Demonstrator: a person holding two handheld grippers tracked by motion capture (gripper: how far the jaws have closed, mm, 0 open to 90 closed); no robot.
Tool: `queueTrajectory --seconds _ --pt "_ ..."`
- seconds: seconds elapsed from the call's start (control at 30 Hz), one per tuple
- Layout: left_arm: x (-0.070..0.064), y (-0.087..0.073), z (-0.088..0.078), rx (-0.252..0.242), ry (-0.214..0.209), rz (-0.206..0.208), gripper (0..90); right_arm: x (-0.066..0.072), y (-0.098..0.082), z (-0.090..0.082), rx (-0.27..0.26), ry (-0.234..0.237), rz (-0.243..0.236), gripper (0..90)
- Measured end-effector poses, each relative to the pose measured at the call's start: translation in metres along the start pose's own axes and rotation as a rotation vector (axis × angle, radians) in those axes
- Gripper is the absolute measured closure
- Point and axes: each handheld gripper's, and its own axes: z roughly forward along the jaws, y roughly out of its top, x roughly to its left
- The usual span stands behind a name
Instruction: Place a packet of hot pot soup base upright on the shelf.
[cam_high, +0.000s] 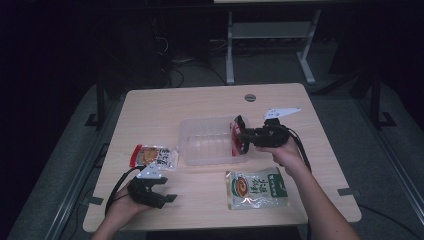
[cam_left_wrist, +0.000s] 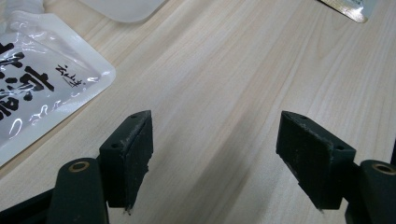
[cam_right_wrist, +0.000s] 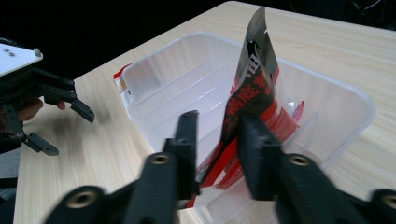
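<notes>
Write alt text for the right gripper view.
The right gripper, jaws parted, has a red and black packet between them, standing inside a clear plastic tub on a light wooden table. The left gripper sits open at far left.

Red-black packet (cam_right_wrist: 254, 88) stands upright inside clear plastic bin (cam_right_wrist: 327, 88).

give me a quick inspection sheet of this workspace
surface: light wooden table, grommet hole near the far edge
job's things: red packet standing upright in the clear plastic bin, between the right gripper's jaws
clutter: orange snack packet left of the bin; green packet in front of it
grippers: left gripper open over bare wood, holding nothing; right gripper at the bin, jaws slightly parted around the red packet
cables: black cable trailing from each gripper
surroundings: dark room, white desk frame behind
</notes>
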Motion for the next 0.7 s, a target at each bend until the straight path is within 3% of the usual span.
queueTrajectory --seconds 0.07,0.17,0.43,0.7 --pt "0.0 0.0 0.0 -0.001 0.0 0.0 27.0 0.001 0.0 -0.003 -0.008 -0.004 0.003 50.7" --pt "0.0 0.0 0.0 -0.004 0.001 -0.002 27.0 0.003 0.001 -0.008 -0.017 -0.006 0.005 44.8" --pt "0.0 0.0 -0.001 -0.011 0.002 0.002 27.1 0.015 -0.004 -0.027 -0.011 -0.013 -0.004 41.4" --pt "-0.001 0.0 -0.002 -0.011 0.002 0.002 27.1 0.027 -0.029 -0.04 0.069 -0.05 -0.028 39.9"
